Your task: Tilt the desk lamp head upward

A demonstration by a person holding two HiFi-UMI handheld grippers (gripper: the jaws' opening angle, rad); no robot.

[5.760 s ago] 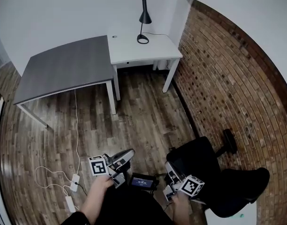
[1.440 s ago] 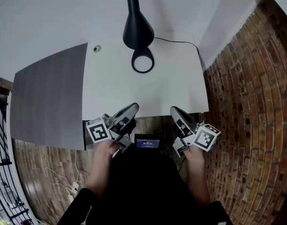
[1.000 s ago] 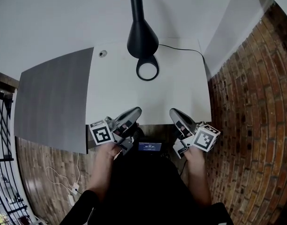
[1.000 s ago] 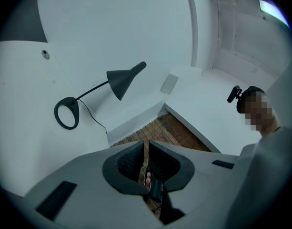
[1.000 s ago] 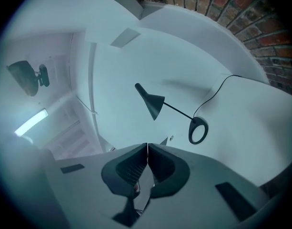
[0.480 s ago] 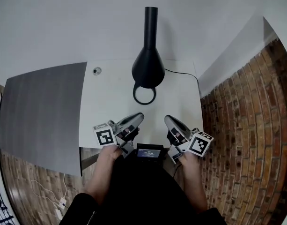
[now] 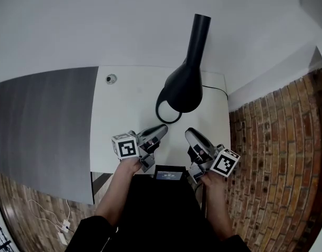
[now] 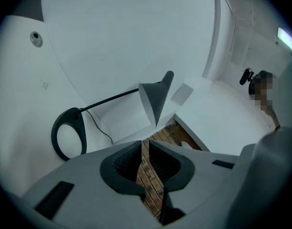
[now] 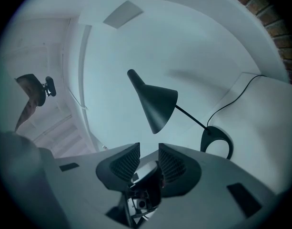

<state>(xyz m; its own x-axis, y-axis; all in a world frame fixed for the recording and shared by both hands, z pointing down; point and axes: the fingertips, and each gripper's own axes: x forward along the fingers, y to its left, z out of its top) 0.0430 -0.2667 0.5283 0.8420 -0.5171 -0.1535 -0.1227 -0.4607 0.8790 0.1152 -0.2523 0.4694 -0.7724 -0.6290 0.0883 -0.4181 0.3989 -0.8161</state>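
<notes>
A black desk lamp stands on the white desk (image 7: pixel 113 119), with its cone head (image 7: pixel 183 91) over its ring base (image 7: pixel 162 114). Both grippers hover over the desk's front part, short of the lamp and touching nothing. My left gripper (image 7: pixel 162 129) is near the ring base, its jaws a narrow slit apart and empty. In the left gripper view the lamp head (image 8: pixel 154 99) lies ahead of the gripper (image 8: pixel 145 144). My right gripper (image 7: pixel 189 134) has just been opening, with nothing between its jaws. In the right gripper view the lamp head (image 9: pixel 155 104) hangs above that gripper (image 9: pixel 149 147).
A dark grey table (image 7: pixel 40 114) adjoins the desk on the left. A brick wall (image 7: pixel 276 140) runs along the right. The lamp's cord (image 7: pixel 216 88) trails off the desk's back right. A round cable hole (image 7: pixel 111 79) sits at the back left.
The view has closed in on the desk. Both grippers have moved forward from the front edge to over the desktop, nearer the lamp base. The lamp has not moved.
</notes>
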